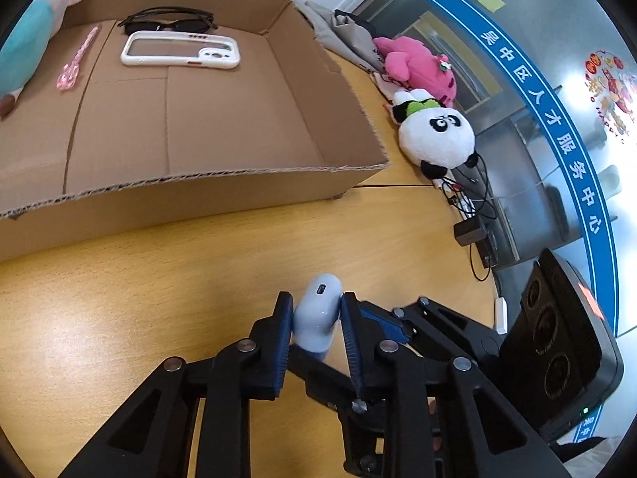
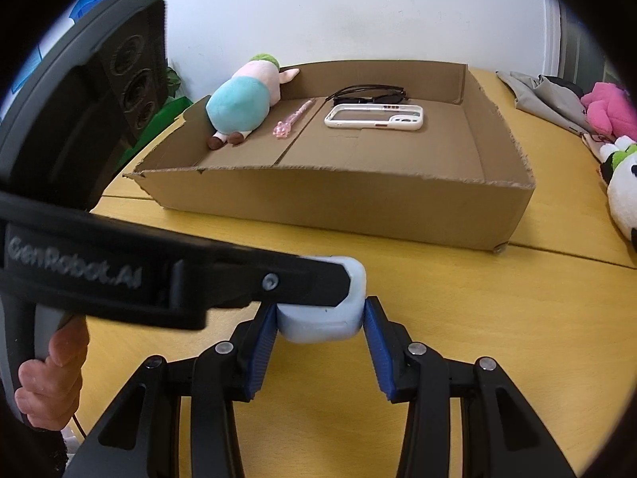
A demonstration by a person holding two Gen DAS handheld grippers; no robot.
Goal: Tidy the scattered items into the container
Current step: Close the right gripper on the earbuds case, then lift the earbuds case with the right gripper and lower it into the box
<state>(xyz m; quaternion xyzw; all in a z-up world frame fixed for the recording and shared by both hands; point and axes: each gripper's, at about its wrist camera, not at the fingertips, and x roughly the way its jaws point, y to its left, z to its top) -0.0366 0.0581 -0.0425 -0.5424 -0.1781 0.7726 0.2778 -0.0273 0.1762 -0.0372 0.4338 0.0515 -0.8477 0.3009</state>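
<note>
A pale blue earbud case point(image 1: 318, 314) hangs just above the wooden table, and both grippers grip it. My left gripper point(image 1: 316, 312) is shut on its narrow sides. My right gripper point(image 2: 320, 320) presses its blue pads on the ends of the case point(image 2: 318, 326), with a left gripper finger point(image 2: 310, 279) lying across the top. Beyond stands the low cardboard box point(image 2: 338, 203), which holds black sunglasses point(image 2: 368, 95), a white phone case point(image 2: 374, 117), a pink trinket point(image 2: 292, 121) and a teal plush doll point(image 2: 239, 105).
A panda plush point(image 1: 436, 135), a pink plush point(image 1: 418, 63) and grey cloth point(image 1: 346, 36) lie right of the box point(image 1: 239, 187). Cables and a black charger point(image 1: 469, 231) sit at the table's right edge. A person's hand point(image 2: 51, 382) holds the left gripper's handle.
</note>
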